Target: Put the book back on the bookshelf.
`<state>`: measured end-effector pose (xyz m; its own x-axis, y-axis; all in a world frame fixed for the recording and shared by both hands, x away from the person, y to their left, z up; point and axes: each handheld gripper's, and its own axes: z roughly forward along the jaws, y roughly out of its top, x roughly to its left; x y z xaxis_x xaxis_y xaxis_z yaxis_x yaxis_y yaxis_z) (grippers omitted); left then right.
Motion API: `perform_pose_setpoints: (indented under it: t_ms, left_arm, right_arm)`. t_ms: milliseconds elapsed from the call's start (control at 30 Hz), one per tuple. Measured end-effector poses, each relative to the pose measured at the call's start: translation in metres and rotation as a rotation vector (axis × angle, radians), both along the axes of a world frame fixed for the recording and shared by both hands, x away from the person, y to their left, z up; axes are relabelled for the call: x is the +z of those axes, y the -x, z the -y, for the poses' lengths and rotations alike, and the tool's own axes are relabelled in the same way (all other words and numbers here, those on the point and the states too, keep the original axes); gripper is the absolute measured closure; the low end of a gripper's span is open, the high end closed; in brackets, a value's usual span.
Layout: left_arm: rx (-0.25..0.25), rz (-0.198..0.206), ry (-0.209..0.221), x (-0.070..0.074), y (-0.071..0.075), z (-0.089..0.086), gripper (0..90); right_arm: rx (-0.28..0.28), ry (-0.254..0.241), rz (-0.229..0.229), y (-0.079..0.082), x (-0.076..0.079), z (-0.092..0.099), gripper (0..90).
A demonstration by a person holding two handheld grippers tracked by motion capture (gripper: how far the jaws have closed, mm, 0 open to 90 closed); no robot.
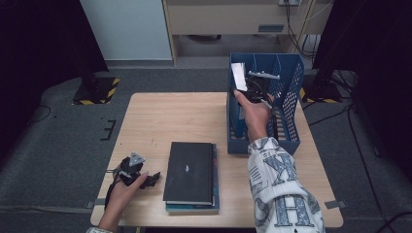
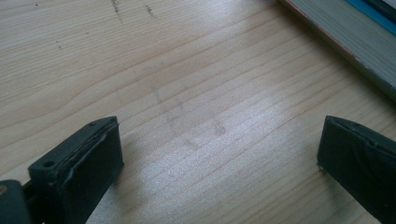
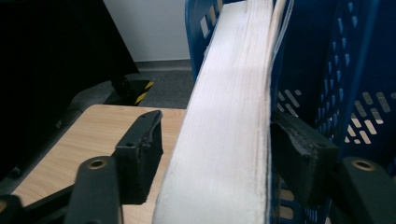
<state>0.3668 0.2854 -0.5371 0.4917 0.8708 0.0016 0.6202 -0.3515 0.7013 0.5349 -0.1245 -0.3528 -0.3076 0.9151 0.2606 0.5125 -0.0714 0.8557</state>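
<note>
At the near left corner of the wooden tabletop (image 1: 160, 116), the left gripper (image 1: 151, 179) rests low in the person's left hand (image 1: 127, 190), its jaws pointing toward the stacked books. In the left gripper view those jaws stand wide apart with nothing but bare wood grain between them, so they are open. Just beyond the right-hand jaw lies the stack: a black hardcover book (image 1: 190, 172) on top of a blue-edged book (image 1: 215, 194) (its page block and blue cover cross the upper right corner of the left gripper view), close to the jaws but not touching them.

Further right, the right hand (image 1: 256, 116), in a white patterned sleeve (image 1: 279, 189), reaches into the blue perforated file basket (image 1: 293, 97) at the far right of the tabletop. The right gripper (image 1: 248, 90) has an upright book (image 3: 229, 121) between its jaws, page edges facing the camera. In the right gripper view the right-hand jaw lies against the book's cover side, while the left-hand jaw stands clear of the white page block, with a visible gap and the tabletop showing past it. The jaws are therefore parted around the book rather than clamping it (no pinch on both faces is visible). The book stands tilted inside the basket, its top end leaning beyond the jaws toward the basket's back wall.
</note>
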Motion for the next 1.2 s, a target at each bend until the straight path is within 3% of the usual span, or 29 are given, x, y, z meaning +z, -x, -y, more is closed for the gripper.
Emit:
perform_pose_setpoints:
  t_ms: [267, 400, 800, 1000, 1200]
  left_arm:
    - [0.0, 0.0, 0.0, 0.0, 0.0, 0.0, 0.0]
    - [0.002, -0.001, 0.003, 0.0, 0.0, 0.0, 0.0]
    - [0.001, -0.004, 0.003, 0.0, 0.0, 0.0, 0.0]
    - [0.003, -0.006, 0.003, 0.0, 0.001, 0.001, 0.0]
    - [0.013, -0.006, 0.003, 0.0, -0.001, 0.002, 0.0]
  right_arm:
    - [0.032, 0.07, 0.018, 0.006, -0.005, -0.007, 15.3]
    - [0.033, 0.079, 0.019, 0.014, -0.007, -0.004, 13.5]
    - [0.106, 0.103, 0.076, 0.066, -0.013, 0.014, 10.8]
    - [0.153, 0.133, 0.076, 0.096, -0.031, 0.022, 10.3]
    - [0.202, 0.151, 0.081, 0.12, -0.059, 0.025, 10.4]
